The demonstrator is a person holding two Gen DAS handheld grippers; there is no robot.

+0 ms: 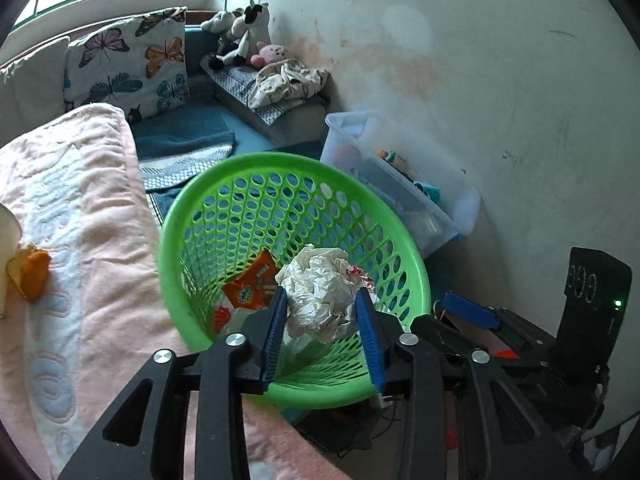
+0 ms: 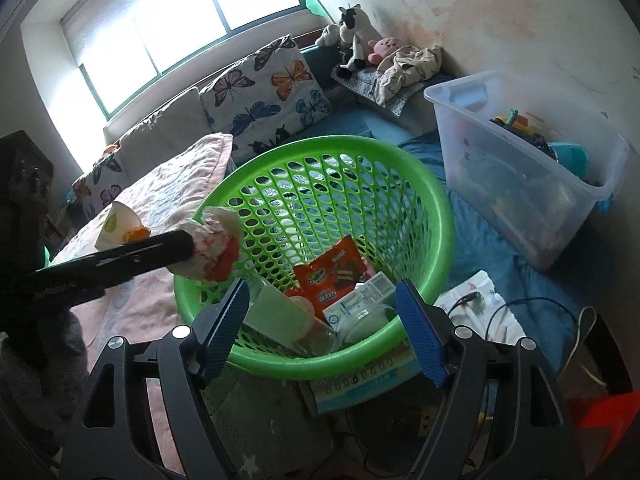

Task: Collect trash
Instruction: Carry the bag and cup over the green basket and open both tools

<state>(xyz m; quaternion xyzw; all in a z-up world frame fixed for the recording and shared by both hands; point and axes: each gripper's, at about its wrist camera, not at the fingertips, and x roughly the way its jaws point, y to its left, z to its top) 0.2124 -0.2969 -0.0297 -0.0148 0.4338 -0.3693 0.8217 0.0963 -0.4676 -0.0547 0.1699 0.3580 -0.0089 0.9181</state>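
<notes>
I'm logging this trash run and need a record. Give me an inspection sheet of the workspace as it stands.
Surface: pink quilt on a bed, beside the basket.
Job's things: green basket, tilted, holds an orange wrapper, a carton and clear plastic; crumpled paper held over it; paper cup and orange peel lie on the quilt.
Clutter: clear bin of toys; plush toys; butterfly pillow.
Grippers: left gripper shut on the paper; right gripper open, empty, in front of the basket.
Cables: black and white leads on the floor, right of the basket.
Surroundings: window, stained wall, blue mat.
</notes>
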